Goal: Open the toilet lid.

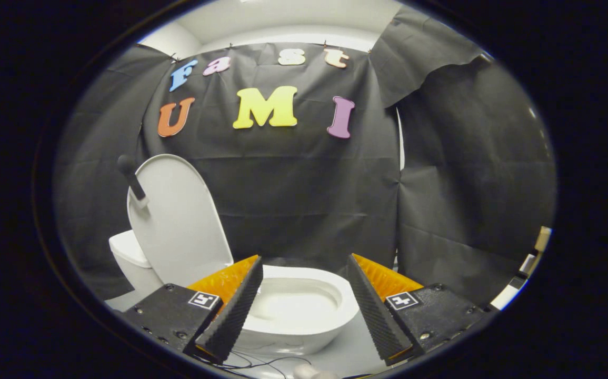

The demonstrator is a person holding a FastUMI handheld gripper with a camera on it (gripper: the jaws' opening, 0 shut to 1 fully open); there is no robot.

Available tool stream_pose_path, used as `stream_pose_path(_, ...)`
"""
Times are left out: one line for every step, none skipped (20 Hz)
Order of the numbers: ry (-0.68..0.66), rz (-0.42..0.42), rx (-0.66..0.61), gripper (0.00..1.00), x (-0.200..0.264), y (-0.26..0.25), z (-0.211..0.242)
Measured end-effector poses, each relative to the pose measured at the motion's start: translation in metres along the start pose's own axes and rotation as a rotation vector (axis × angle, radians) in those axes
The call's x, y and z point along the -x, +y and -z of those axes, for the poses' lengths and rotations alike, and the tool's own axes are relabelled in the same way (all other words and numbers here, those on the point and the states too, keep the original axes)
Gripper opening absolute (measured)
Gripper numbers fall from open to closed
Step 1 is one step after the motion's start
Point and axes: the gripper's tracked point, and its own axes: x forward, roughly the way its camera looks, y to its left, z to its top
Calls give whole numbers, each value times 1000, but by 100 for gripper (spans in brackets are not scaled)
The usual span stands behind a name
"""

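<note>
Nearest: a pale rounded object at the very bottom, partly cut off, too little showing to name. Thin dark wires trail across the pale tabletop just behind it.

Gripper: jaws spread wide, holding nothing. Ribbed black pads, orange backing behind each. Nothing touches either pad.

Between and just beyond the fingers: white toilet bowl, a small model by the look of it, standing on the tabletop. Bowl open, inside visible.

Behind the bowl, beyond the left finger: toilet lid, raised, standing nearly upright and leaning slightly back. A dark stick-like handle juts from its upper edge. White tank sits low behind the lid.

Farthest: black cloth wall of the booth.

Judgement: lid reads as already open; the gripper is well clear of it, so the task looks done or nearly so.

Risks from here:
- Lid stands close to vertical. If it is not leaning past its balance point, a knock to the tabletop or the bowl could drop it shut again.
- The left finger is the one nearer the lid and handle. A careless sideways sweep could catch the handle and pull the lid forward.
- Loose wires lie close under the fingers; dragging the gripper low could snag them.
- The bowl looks light; a bump from the open fingers could shift it.
</note>
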Motion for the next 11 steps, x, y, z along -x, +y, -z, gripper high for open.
stream_pose_path(-4,0,2,100,2,0,-2)
stream_pose_path(-5,-1,2,100,1,-1,-3)
stream_pose_path(-3,-2,1,100,1,0,-3)
stream_pose_path(-2,-3,1,100,2,0,-1)
stream_pose_path(2,-4,1,100,2,1,0)
stream_pose_path(6,-7,2,100,0,2,3)
stream_pose_path(9,-8,3,100,0,3,3)
stream_pose_path(11,-10,5,100,1,3,3)
stream_pose_path(10,-11,7,100,1,4,2)
stream_pose_path(8,-12,8,100,1,5,2)
stream_pose_path(6,-14,8,100,2,5,2)
